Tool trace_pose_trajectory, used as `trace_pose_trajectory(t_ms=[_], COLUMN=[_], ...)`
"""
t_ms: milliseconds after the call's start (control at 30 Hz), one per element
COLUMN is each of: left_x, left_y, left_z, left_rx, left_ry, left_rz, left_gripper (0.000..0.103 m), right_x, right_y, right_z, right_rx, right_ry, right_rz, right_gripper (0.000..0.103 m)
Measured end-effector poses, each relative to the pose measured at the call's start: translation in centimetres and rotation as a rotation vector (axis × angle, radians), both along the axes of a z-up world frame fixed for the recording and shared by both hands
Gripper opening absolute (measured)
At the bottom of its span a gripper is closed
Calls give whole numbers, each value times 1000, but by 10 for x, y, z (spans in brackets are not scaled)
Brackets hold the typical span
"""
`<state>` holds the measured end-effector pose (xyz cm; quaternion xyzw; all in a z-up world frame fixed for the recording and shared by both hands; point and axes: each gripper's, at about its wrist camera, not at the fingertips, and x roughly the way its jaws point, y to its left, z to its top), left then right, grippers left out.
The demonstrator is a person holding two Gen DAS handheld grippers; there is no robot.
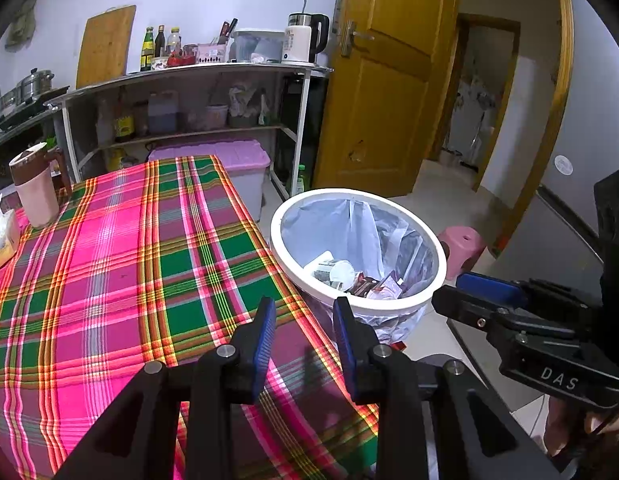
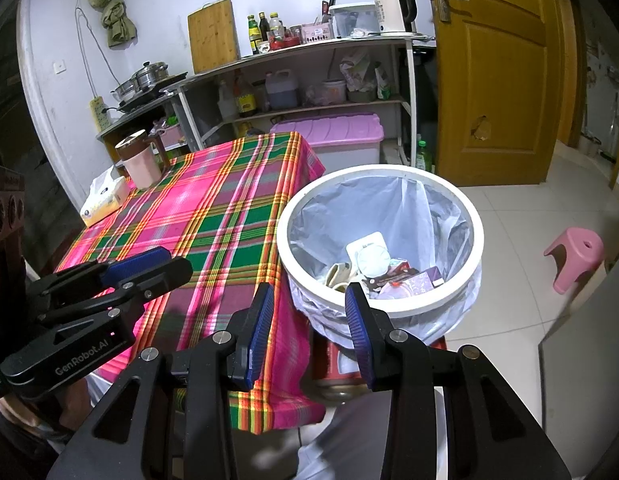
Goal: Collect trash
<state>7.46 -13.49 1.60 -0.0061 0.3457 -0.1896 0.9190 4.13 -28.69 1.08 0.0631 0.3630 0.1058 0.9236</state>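
Note:
A white trash bin (image 1: 437, 256) with a clear liner stands on the floor beside the table's right edge; it also shows in the right wrist view (image 2: 479, 240). Inside lie a cup, wrappers and other trash (image 1: 349, 276) (image 2: 381, 268). My left gripper (image 1: 305, 312) is open and empty over the table's near right edge. My right gripper (image 2: 309, 300) is open and empty just in front of the bin's rim. Each gripper shows in the other's view, the right (image 1: 485, 296) beside the bin and the left (image 2: 149, 268) over the cloth.
The table has a pink and green plaid cloth (image 1: 129, 264) (image 2: 213, 220). A pink lidded jug (image 1: 35, 188) (image 2: 139, 160) and a tissue pack (image 1: 1, 236) (image 2: 103, 200) stand at its far left. A metal shelf (image 2: 309, 76), a purple-lidded box (image 2: 329, 132), a wooden door (image 2: 497, 72) and a pink stool (image 2: 575, 256) are around.

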Motion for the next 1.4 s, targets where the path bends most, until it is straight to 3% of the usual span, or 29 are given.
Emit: trace_pose_trajectory(t_ms=[1400], left_x=[-1], left_y=[8], left_z=[-5], left_rx=[17], left_ry=[1], left_rz=[11], left_gripper=[29], right_x=[2], right_y=[2], right_z=[-4], right_rx=[0], right_ry=[6], right_rz=[0], right_gripper=[38])
